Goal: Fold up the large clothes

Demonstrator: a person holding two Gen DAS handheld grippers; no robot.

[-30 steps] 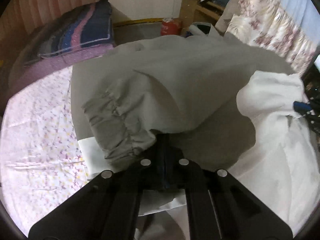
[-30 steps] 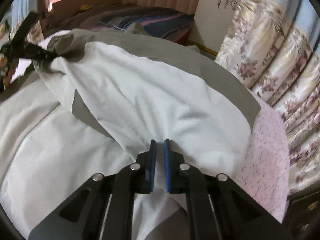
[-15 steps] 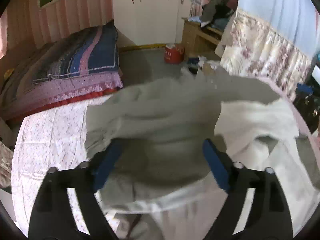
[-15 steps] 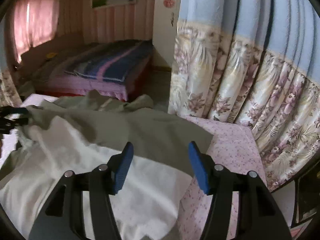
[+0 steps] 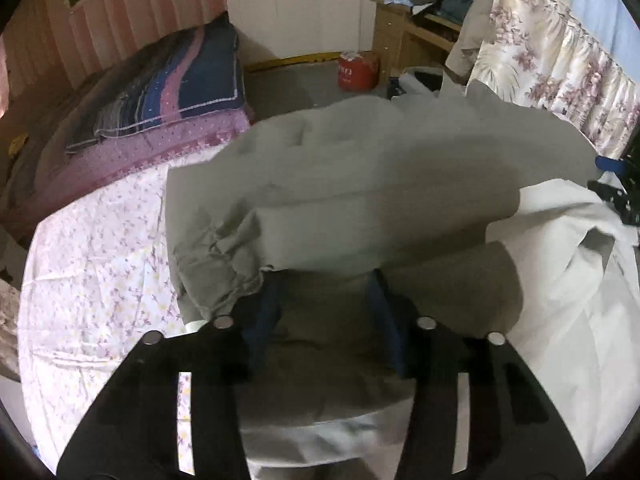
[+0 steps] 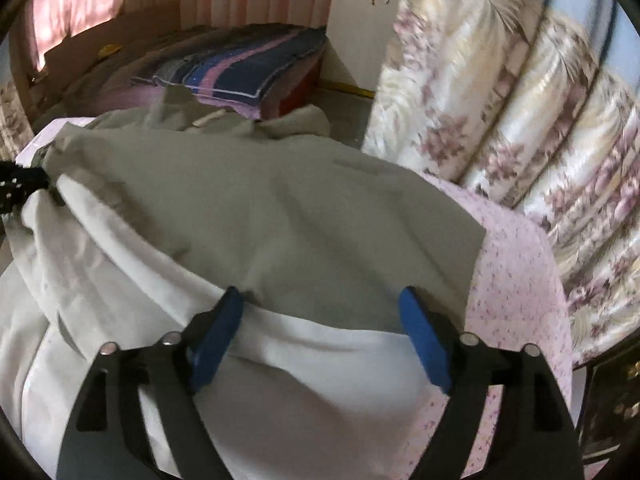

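Grey-and-white jacket (image 6: 280, 216) near the floral bedsheet's (image 6: 516, 276) right edge
Both hand-held grippers, left (image 5: 324, 312) and right (image 6: 320, 328), gape apart, gripping nothing; red bucket (image 5: 358, 72) shows only leftside

Both the left gripper (image 5: 326, 280) and right gripper (image 6: 322, 300) have let go of the garment (image 6: 280, 220), jaws now parted

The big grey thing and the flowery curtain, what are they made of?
The grey garment looks like soft, matte woven cloth, maybe cotton: it creases and drapes, with a paler lining. The curtain looks like a shiny, satin-like fabric: light gleams along its folds.
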